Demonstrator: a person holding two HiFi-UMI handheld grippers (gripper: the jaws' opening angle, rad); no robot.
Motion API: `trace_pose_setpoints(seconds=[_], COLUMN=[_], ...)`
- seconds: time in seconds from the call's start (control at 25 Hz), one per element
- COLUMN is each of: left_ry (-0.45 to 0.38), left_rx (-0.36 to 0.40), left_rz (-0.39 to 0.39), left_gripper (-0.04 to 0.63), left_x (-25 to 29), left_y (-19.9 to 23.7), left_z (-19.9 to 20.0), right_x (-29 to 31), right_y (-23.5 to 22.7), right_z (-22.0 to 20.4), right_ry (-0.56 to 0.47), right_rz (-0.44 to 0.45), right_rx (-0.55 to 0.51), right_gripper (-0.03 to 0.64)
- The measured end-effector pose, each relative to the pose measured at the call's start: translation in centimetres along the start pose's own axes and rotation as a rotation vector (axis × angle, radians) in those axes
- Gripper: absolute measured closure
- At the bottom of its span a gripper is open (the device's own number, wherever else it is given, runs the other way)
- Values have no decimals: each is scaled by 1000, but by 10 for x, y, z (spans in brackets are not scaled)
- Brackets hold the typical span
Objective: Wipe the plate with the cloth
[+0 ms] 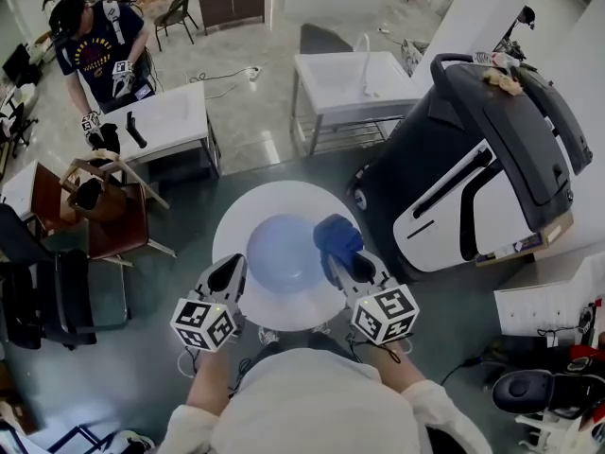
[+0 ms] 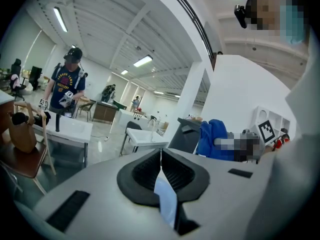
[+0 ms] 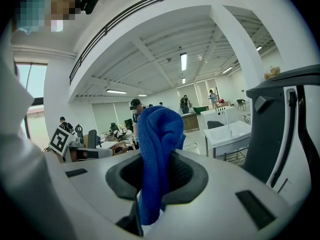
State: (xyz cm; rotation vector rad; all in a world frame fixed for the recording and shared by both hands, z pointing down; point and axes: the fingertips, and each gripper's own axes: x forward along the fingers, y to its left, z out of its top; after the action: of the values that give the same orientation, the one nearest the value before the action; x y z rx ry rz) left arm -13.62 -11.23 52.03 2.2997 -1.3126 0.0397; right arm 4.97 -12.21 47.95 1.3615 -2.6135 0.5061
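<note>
The left gripper has its jaws pressed together on the rim of the pale blue plate. In its own view a thin sliver of that rim runs between the closed pads. The right gripper pinches a bunched blue cloth, which rises in a thick fold out of the jaws in the right gripper view.

From the head view, the plate lies over the middle of the round white bench. The left gripper is at its near left edge and the cloth at its right edge. Whether the plate rests on the bench or is lifted off it cannot be told, nor whether the cloth is already touching the plate.

Judged from this, the plate is secured, the cloth is in hand, and the wiping itself is at or just short of its start.

The next move calls for:
- bringing the cloth wad down flat onto the plate's face and sweeping it across toward the left side;
- keeping the left grip firm so the plate does not twist or slip under the rubbing;
- having enough cloth stick out past the right jaws that fabric, not the hard gripper tips, meets the plate.
</note>
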Motion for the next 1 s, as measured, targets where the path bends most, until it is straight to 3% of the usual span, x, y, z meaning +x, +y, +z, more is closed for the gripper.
trace_pose_setpoints(seconds=[1.0], left_ry=[322], left_rx=[-281], left_rz=[127], left_gripper=[561], left_x=[51], left_y=[66], left_z=[-129], right_x=[21], right_y=[-16], right_z=[-18], right_ry=[88], right_rz=[21], right_rx=[18], right_gripper=[526])
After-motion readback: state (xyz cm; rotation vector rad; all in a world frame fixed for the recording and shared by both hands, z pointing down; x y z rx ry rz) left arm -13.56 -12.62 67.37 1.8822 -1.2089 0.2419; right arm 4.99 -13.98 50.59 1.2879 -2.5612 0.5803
